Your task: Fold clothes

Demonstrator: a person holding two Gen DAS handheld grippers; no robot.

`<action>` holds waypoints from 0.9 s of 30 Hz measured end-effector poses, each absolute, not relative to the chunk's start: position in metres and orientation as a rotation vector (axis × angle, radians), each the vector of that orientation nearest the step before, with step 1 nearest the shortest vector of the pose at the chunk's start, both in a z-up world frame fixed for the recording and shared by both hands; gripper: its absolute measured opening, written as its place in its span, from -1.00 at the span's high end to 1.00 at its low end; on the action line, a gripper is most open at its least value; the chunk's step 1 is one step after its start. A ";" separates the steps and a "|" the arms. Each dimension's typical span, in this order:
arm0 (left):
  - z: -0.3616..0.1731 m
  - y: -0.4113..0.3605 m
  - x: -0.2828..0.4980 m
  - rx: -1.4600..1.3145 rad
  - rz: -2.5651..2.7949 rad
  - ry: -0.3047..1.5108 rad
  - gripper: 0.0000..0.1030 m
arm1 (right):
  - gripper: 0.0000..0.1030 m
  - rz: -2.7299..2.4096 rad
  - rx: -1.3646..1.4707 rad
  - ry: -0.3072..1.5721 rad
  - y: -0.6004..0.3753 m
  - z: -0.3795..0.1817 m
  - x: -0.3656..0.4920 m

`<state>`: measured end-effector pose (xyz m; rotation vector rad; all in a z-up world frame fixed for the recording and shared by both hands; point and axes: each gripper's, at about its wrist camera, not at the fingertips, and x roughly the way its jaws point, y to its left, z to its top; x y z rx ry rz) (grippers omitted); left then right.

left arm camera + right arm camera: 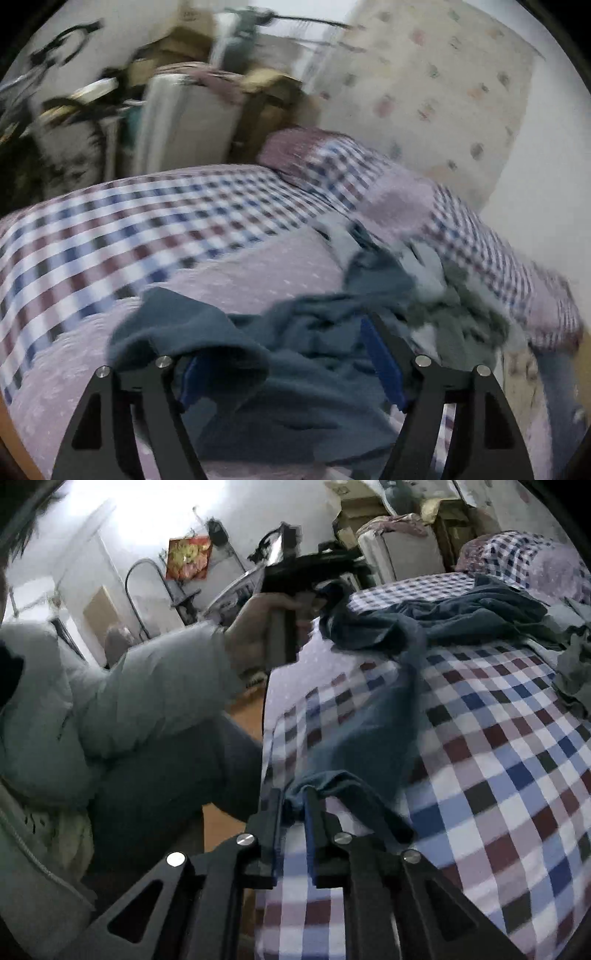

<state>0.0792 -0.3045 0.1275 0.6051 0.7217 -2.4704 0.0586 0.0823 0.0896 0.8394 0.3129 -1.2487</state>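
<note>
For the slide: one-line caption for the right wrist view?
Right gripper pinches a corner of the blue garment on the checked bedspread.

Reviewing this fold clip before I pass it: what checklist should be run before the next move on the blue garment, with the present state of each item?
1. Right gripper pinches an edge of the blue garment: ok, jaws nearly closed on the cloth.
2. Left gripper has a grip: not ok, jaws wide open, cloth only draped over the left finger.
3. Garment lies flat: not ok, bunched and twisted across the checkered bedspread.
4. Garment is separate from the grey clothes pile: cannot tell, they meet in a blurred area.
5. Bed space for folding: ok, bare bedspread left of the garment.
</note>
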 end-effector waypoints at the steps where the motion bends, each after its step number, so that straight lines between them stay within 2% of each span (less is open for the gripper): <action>1: 0.129 -0.297 0.071 0.618 -2.507 0.696 -0.54 | 0.63 -1.278 0.850 0.308 0.088 0.090 0.053; 3: 0.131 -0.283 0.059 0.646 -2.565 0.643 -0.54 | 0.40 -1.333 0.861 0.273 0.100 0.092 0.042; 5: 0.135 -0.270 0.051 0.652 -2.608 0.593 -0.60 | -0.23 -1.409 0.859 0.209 0.113 0.094 0.026; 7: 0.140 -0.260 0.047 0.651 -2.617 0.539 -0.66 | -0.44 -1.507 0.868 0.154 0.123 0.094 0.010; 10: 0.143 -0.270 0.057 0.708 -2.495 0.604 -0.66 | -0.45 -1.620 0.916 0.132 0.125 0.087 -0.008; 15: 0.115 -0.338 0.116 0.773 -2.174 0.998 -0.66 | -0.44 -1.640 0.949 0.193 0.116 0.075 -0.009; 16: 0.111 -0.346 0.127 0.778 -2.135 1.014 -0.66 | -0.44 -1.642 0.939 0.196 0.115 0.076 -0.007; 20: 0.114 -0.355 0.165 0.728 -2.114 0.937 -0.66 | -0.44 -1.679 0.889 0.199 0.116 0.081 -0.001; 23: 0.137 -0.343 0.180 0.609 -2.276 0.875 -0.66 | -0.44 -1.776 0.830 0.150 0.118 0.088 -0.001; 27: 0.174 -0.307 0.153 0.528 -2.514 0.595 -0.66 | -0.44 -1.876 0.789 0.069 0.120 0.095 -0.005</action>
